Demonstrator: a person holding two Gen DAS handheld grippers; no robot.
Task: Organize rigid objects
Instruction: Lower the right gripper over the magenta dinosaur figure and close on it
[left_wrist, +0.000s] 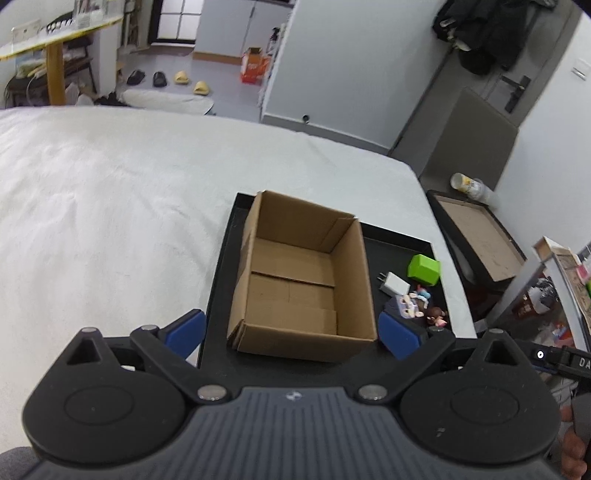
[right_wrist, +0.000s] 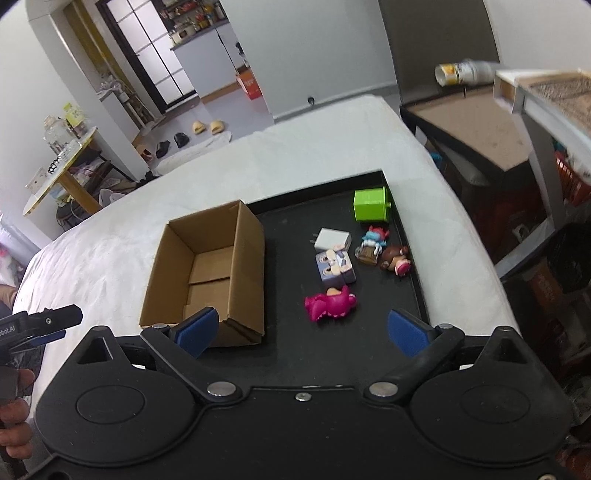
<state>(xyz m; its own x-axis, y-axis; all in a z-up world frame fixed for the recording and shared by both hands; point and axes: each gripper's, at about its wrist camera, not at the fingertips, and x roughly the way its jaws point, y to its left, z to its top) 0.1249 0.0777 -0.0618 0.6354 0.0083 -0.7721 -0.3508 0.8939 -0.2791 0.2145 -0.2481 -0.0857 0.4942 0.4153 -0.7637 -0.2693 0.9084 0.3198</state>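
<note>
Toys and small rigid things lie loose on the right part of a black tray (right_wrist: 406, 236), which sits on a white bed (left_wrist: 110, 206) near the bed's right edge. I see wide bare bedding to the left of the tray; to the right the bed drops off beside a dark side table (right_wrist: 476, 140).

On the tray's left part a cardboard box (right_wrist: 207, 273) stands open, with only its own bottom flaps showing inside. Right of it, apart from its wall, sit a green cube (right_wrist: 371, 205) by the tray's far right corner, a pink figure (right_wrist: 332, 302) nearest me, a white charger (right_wrist: 332, 239), a lilac block (right_wrist: 336, 266), a blue-haired figure (right_wrist: 375, 240) and a brown-haired doll (right_wrist: 395, 260).

My left gripper (left_wrist: 293, 332) hangs spread wide before the box, grasping nothing. My right gripper (right_wrist: 303, 330) is likewise released, hovering short of the pink figure.
</note>
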